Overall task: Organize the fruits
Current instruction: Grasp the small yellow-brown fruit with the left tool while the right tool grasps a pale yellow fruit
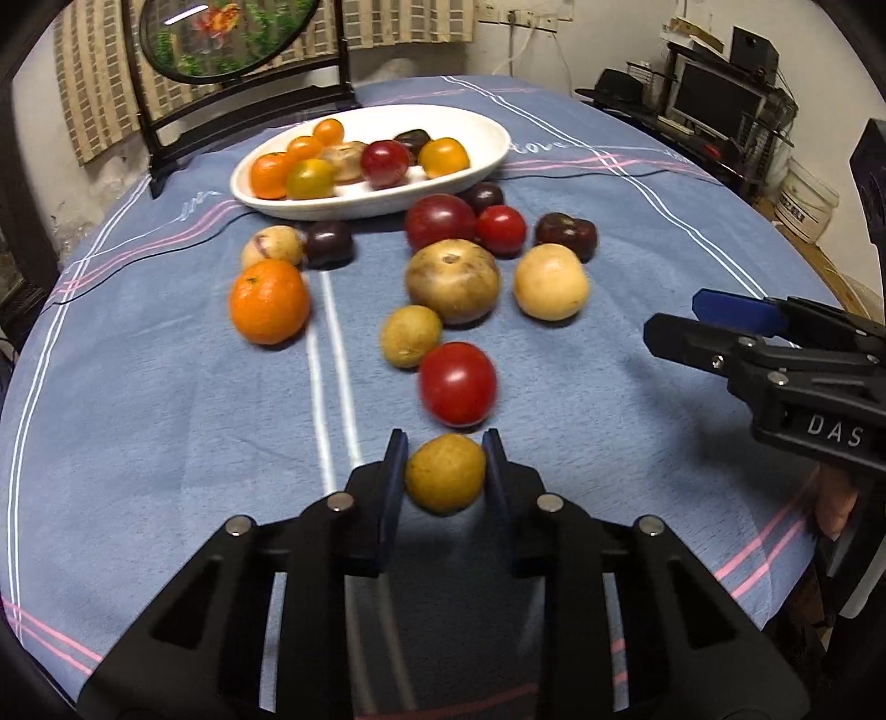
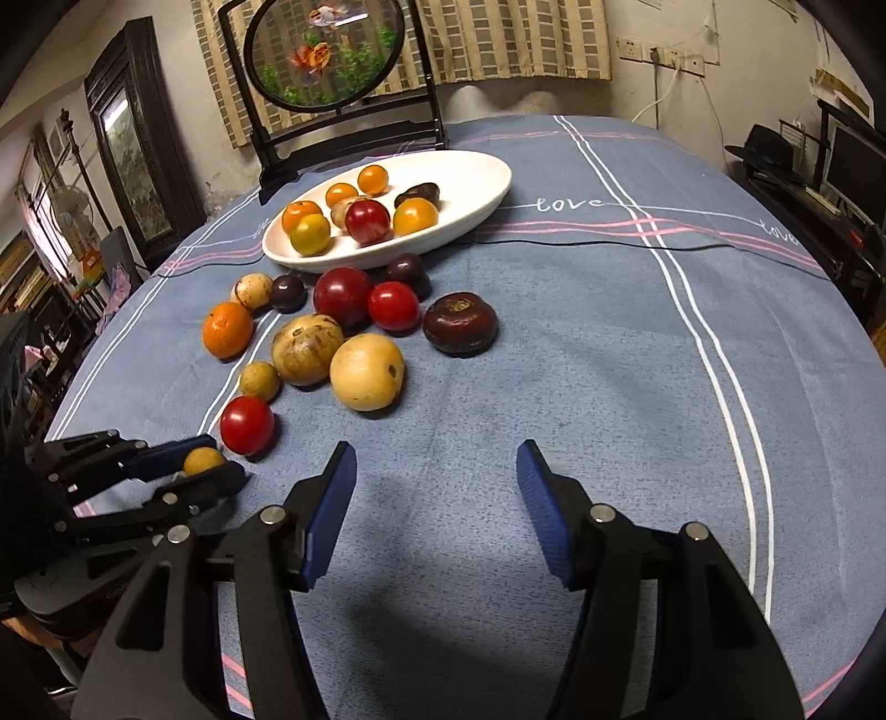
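My left gripper [image 1: 444,443] is shut on a small yellow-brown fruit [image 1: 444,473], low over the blue tablecloth; the right wrist view shows the same fruit [image 2: 202,459] between its pads. Just beyond it lies a red tomato [image 1: 457,383]. Further back, several loose fruits lie in a cluster: an orange [image 1: 269,302], two large tan fruits [image 1: 452,279], dark plums and red ones. A white oval plate [image 1: 487,160] behind them holds several small fruits. My right gripper [image 2: 437,448] stands open over bare cloth with nothing between its fingers, to the right of the left gripper.
A round painted screen on a black stand [image 1: 221,39] rises behind the plate at the table's far edge. A dark flattened fruit [image 2: 459,322] sits apart on the right of the cluster. Shelves and monitors [image 1: 714,102] stand beyond the table's right edge.
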{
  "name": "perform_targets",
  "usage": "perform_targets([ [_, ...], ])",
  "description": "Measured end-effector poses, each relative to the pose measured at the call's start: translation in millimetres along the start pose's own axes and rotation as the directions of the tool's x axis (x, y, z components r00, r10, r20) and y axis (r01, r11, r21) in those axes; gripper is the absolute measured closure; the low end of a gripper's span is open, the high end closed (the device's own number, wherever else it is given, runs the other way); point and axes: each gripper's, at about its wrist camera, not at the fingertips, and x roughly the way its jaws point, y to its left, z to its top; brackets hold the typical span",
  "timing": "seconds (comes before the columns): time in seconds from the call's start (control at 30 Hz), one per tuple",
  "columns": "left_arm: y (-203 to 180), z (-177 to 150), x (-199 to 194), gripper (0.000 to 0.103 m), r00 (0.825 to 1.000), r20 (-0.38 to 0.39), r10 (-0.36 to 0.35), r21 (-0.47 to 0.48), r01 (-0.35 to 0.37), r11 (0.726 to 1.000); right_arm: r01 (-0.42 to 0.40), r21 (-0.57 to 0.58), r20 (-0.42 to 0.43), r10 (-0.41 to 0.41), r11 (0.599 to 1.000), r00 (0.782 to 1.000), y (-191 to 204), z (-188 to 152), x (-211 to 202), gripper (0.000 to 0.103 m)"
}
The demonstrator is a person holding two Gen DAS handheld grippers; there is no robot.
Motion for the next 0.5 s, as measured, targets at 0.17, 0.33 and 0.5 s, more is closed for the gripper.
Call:
perform_targets([
  [0.17,14,-4,-2,0.075,1.0,-0.007,0.005,-0.031,-0.005,1.0,0.029,-0.061,-0.037,-0.031,0.998,0.999,16,6,13,0.042],
  [0.33,19,-9,-3,0.075,1.0,-0.004,-0.022,-0.047,0.022,0.999,0.033,-0.099,-0.11,-0.044,0.995,0.993,29,18,36,0.042],
  [0.5,22,-10,-4,0.075,0.999,-0.001,-0.042,-0.05,0.042,0.998,0.049,-0.138,-0.101,-0.063,0.989,0.993,40,32,46,0.042],
])
